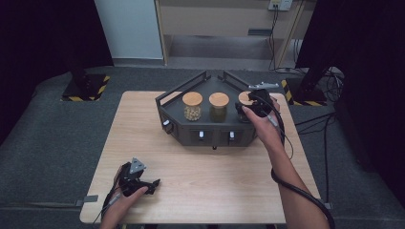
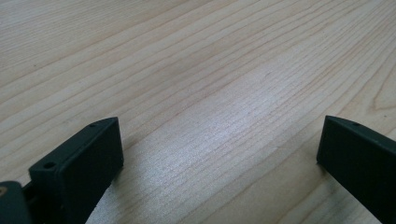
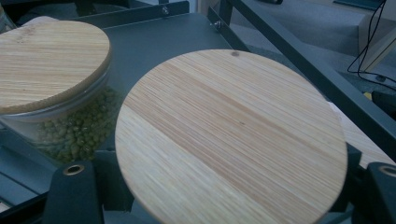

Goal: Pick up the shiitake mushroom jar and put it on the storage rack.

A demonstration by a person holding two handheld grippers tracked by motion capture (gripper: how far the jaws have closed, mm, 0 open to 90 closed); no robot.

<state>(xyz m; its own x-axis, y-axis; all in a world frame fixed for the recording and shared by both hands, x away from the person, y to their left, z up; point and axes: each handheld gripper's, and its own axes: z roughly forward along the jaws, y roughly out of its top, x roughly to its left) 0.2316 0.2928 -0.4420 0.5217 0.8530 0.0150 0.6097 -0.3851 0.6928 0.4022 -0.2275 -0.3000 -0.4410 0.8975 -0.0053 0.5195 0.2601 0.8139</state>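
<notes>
I've got pale wood table [image 2: 224,70], smooth, faint sheen along the grain | jar lid [image 3: 231,140] striped bamboo-look wood, matt | neighbouring jar [image 3: 70,126] clear glossy glass over green peas | rack [image 3: 154,42] dark matt metal | right gripper [image 1: 260,107] and left gripper [image 2: 219,154] matt black plastic | floor grey carpet [image 1: 47,138], rough.

Dim room, soft overhead glare, close-ups slightly blurry.
</notes>
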